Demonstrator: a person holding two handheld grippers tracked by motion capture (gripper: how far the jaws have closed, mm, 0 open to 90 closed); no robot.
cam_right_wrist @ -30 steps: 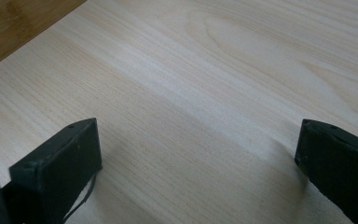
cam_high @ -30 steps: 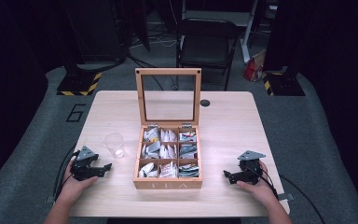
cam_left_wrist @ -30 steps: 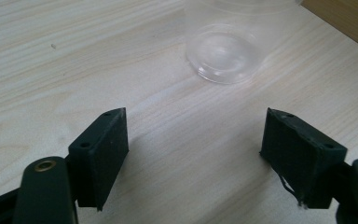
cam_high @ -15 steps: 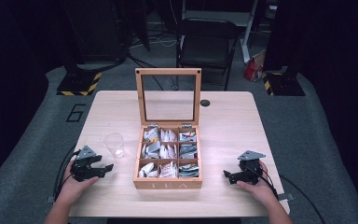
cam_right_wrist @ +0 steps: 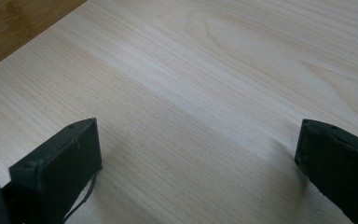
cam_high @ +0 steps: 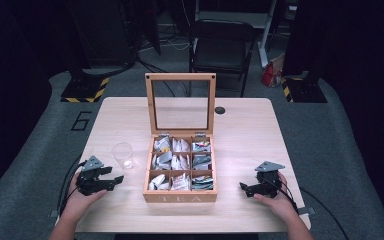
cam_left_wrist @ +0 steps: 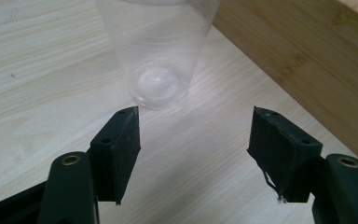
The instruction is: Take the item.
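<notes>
Nothing looks begun — the tea box (cam_high: 180, 165) stands open at mid-counter (cam_high: 260, 130) with its packets in place, the cup (cam_high: 122, 155) empty just left, and both the left hand-held gripper (cam_high: 111, 181) and right hand-held gripper (cam_high: 245, 188) rest wide, holding nothing.

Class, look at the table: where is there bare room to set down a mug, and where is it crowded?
Bare wood lies right of the tea box, between it and the right gripper, and along the far edge of the table on both sides of the raised lid. It is crowded on the left, where the clear cup stands between the box and the left gripper.
</notes>
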